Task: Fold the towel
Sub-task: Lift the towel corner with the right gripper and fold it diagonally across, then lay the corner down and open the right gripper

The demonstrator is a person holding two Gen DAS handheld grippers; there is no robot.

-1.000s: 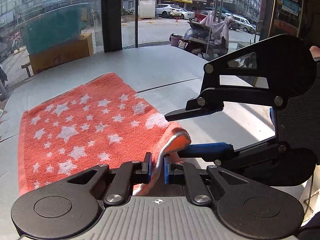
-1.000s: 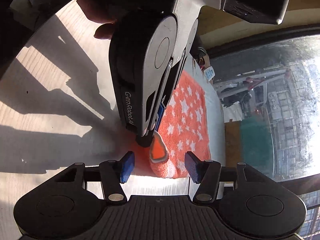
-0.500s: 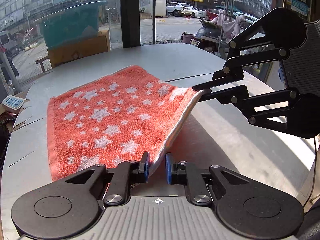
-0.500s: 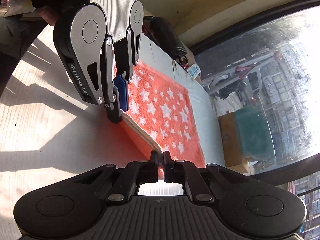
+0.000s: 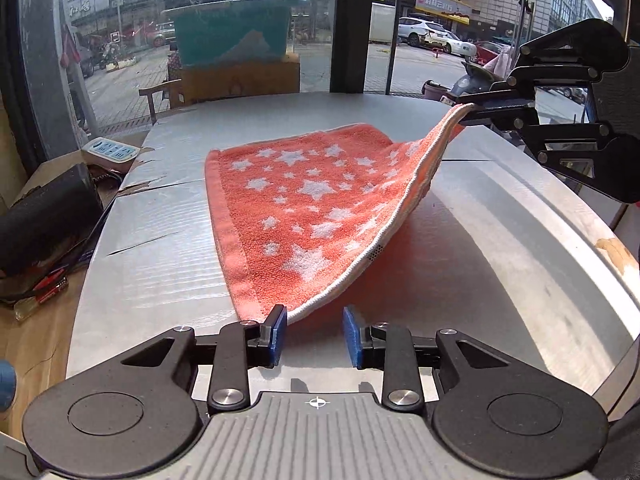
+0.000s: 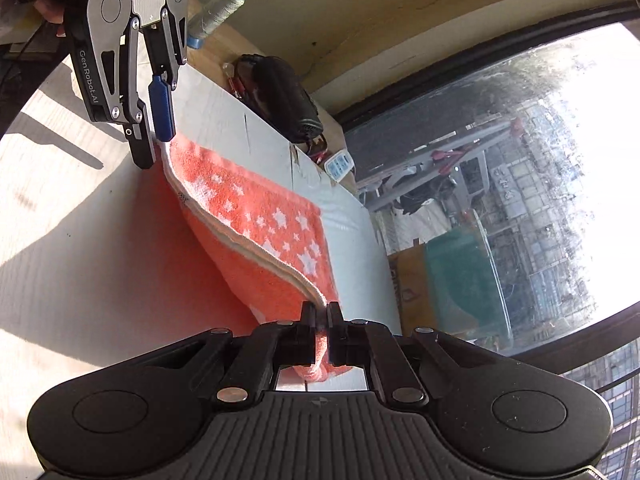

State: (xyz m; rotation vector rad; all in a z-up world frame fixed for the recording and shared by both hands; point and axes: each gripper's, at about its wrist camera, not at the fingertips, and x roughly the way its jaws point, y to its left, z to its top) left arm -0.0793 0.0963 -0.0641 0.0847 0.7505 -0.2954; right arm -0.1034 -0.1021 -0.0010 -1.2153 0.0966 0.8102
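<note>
An orange towel with white stars [image 5: 304,208] lies folded on the grey table [image 5: 500,248]; it also shows in the right wrist view [image 6: 260,216]. My left gripper [image 5: 314,334] is open, and the towel's near corner rests against its left blue pad [image 5: 277,334]. In the right wrist view the left gripper [image 6: 157,138] stands open at that corner. My right gripper [image 6: 319,318] is shut on the towel's other corner and holds it lifted above the table. In the left wrist view the right gripper [image 5: 472,110] pinches the raised corner.
A black bag [image 5: 44,216], a power strip [image 5: 112,150] and small items sit off the table's left side on a wooden surface. A thread spool [image 6: 218,12] stands by the wall. A window is behind the table. The table edge curves at right.
My left gripper has opened and let go of the towel's near corner. The two grippers have moved apart, stretching the towel's edge. The right gripper closed on its corner a second ago and still holds it.
</note>
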